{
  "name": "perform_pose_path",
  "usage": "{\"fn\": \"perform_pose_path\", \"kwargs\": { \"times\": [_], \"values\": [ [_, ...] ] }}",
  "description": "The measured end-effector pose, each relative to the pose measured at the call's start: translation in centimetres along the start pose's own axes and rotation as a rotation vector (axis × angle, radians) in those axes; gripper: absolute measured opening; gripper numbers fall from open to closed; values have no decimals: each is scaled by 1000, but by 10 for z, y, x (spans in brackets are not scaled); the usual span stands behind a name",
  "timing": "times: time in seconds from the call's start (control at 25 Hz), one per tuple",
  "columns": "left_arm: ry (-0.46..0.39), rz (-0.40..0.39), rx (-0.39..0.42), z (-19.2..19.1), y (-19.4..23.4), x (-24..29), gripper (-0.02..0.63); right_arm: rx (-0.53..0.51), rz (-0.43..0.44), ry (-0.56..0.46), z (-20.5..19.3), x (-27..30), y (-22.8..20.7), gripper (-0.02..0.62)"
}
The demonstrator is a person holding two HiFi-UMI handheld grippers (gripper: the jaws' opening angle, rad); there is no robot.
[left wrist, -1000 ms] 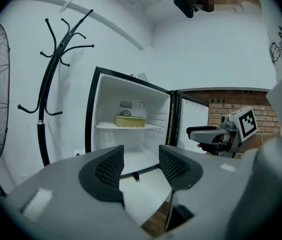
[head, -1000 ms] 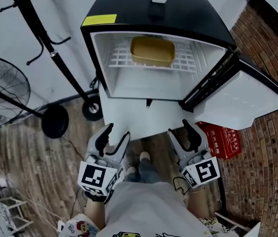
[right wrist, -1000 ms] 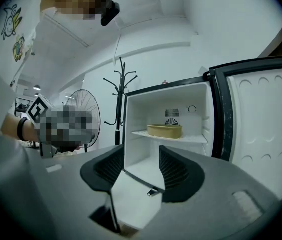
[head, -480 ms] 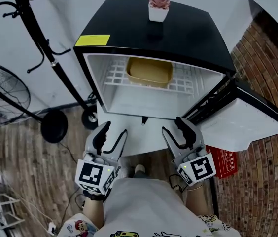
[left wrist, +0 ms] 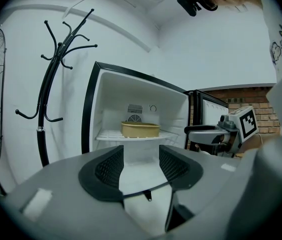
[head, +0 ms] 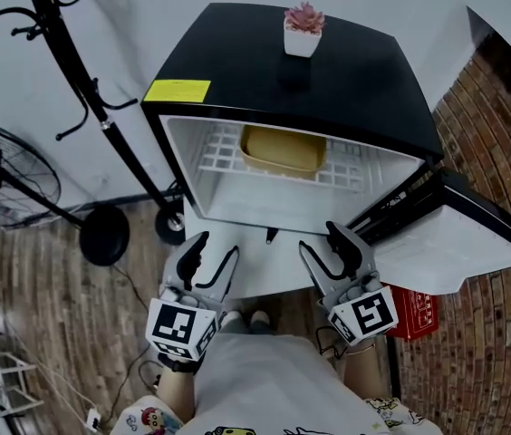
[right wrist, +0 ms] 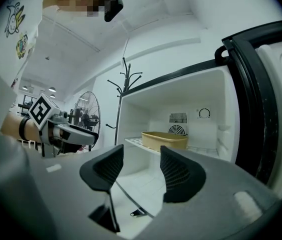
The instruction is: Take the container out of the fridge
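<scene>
The container (head: 283, 150) is sitting on the shelf (head: 219, 157) inside the fridge (head: 364, 71), toward the back. A plant (head: 303, 30) is standing on the fridge's top. The door (head: 464, 247) is hanging out to the right, with a box (head: 416, 314) lying below it. A coat stand (head: 72, 89) and a fan (head: 6, 184) are standing to the left. The left gripper (head: 215, 247) and right gripper (head: 321, 240) are hovering side by side before the fridge, apart from it.

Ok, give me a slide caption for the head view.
Left gripper and right gripper, both open, held before the open fridge; yellow container on its wire shelf, potted plant on top.
</scene>
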State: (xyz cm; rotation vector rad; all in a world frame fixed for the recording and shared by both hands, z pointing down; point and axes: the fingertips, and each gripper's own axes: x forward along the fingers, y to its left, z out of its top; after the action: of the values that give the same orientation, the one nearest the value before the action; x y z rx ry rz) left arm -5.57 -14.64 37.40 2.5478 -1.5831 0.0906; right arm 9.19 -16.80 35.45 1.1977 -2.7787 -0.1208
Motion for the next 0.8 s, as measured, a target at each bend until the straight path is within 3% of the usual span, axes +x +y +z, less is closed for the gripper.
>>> {"fn": "perform_pose_path", "kwargs": {
  "times": [0.48,0.8],
  "values": [
    [8,-32,-11,4,11,11,221,-70,6,16,10,23,2,224],
    [16,-41,-23,0,14,16,219,-197,32,33,15,38,4,224]
  ]
}}
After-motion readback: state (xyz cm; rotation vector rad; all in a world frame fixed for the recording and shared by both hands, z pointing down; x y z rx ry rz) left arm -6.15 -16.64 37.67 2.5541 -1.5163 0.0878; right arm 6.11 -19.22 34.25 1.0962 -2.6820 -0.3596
